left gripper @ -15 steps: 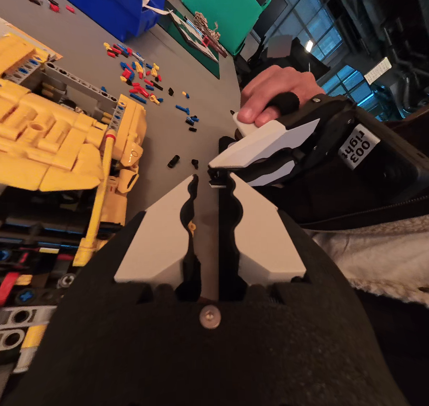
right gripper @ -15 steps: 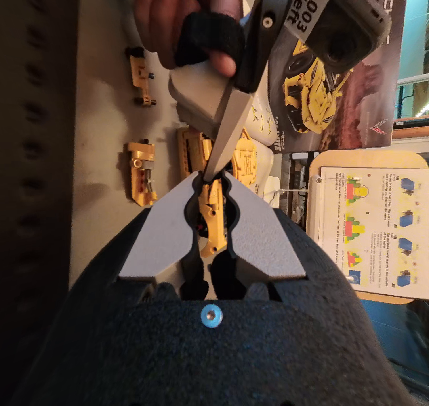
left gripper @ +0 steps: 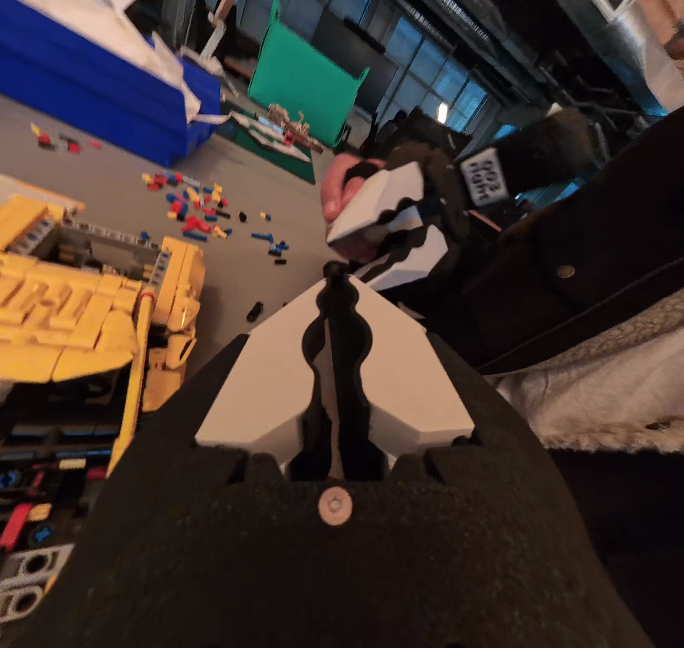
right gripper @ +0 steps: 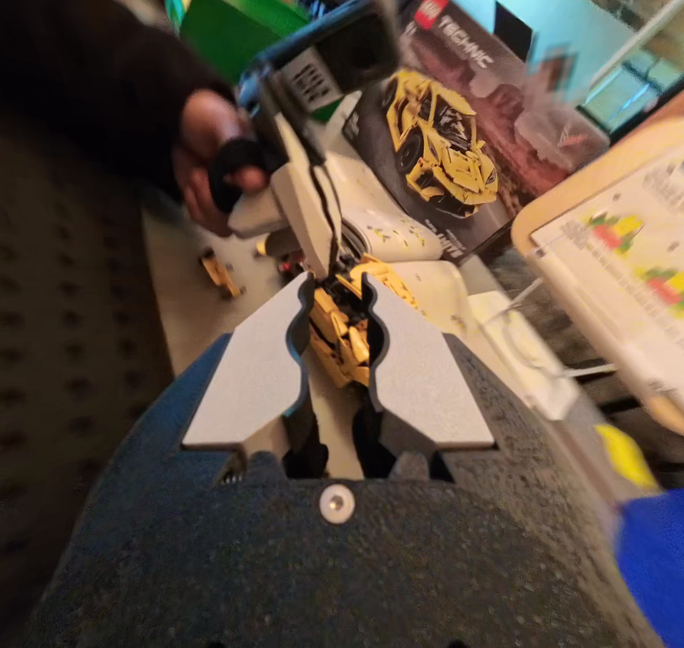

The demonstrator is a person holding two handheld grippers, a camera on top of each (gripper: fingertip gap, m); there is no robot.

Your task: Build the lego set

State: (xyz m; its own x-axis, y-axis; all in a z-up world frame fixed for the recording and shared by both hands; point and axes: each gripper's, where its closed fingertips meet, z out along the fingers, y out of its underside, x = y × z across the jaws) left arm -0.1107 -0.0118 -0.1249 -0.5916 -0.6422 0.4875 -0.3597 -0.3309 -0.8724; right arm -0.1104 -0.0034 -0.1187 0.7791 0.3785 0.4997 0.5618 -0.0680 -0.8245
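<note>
Fingers of my left gripper (left gripper: 336,278) stand nearly together, only a thin slit between the wavy black pads, with a small dark piece (left gripper: 335,271) at the very tips; blur keeps me from saying whether it is pinched. My right gripper (right gripper: 335,282) is narrowed around a yellow lego sub-assembly (right gripper: 342,338), which sits between its pads and pokes forward past the tips. In the right wrist view the left gripper's tips come down to touch the front end of that sub-assembly. A hand (right gripper: 211,171) holds the left gripper's handle. Left of my left gripper, on the grey counter (left gripper: 237,278), lies the large yellow car body (left gripper: 81,315). Farther out, loose red, blue and yellow pieces (left gripper: 200,212) are scattered, with a blue bin (left gripper: 92,86) behind. Beyond my right gripper stands the set's box (right gripper: 462,141), and an instruction sheet (right gripper: 629,260) to its right.
</note>
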